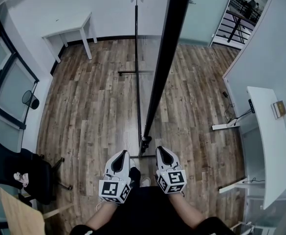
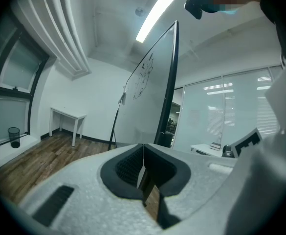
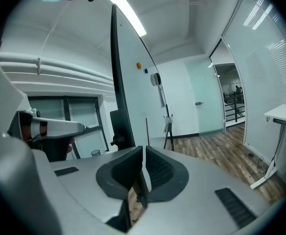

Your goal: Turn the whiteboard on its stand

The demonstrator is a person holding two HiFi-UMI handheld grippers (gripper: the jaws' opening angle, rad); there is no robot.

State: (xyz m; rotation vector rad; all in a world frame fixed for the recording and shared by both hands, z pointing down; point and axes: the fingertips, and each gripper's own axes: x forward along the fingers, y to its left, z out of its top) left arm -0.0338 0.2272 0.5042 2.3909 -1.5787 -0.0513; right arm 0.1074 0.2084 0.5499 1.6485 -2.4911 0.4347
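The whiteboard [image 1: 165,58] stands edge-on in the head view, its dark frame running from the top down to a pivot knob [image 1: 145,140] just ahead of me. Its thin black stand [image 1: 137,58] rests on the wooden floor. My left gripper [image 1: 121,156] and right gripper [image 1: 163,153] hover side by side just short of the board's near end, one on each side of it. Both are shut with nothing between the pads. The left gripper view shows the whiteboard [image 2: 147,97] beyond the left gripper [image 2: 143,153]. In the right gripper view the whiteboard [image 3: 133,97] rises past the right gripper [image 3: 143,155].
A white table [image 1: 69,31] stands at the far left wall. A black office chair [image 1: 15,173] and a wooden board [image 1: 18,214] are at my near left. A long white desk [image 1: 270,146] and a power strip [image 1: 226,126] lie to the right.
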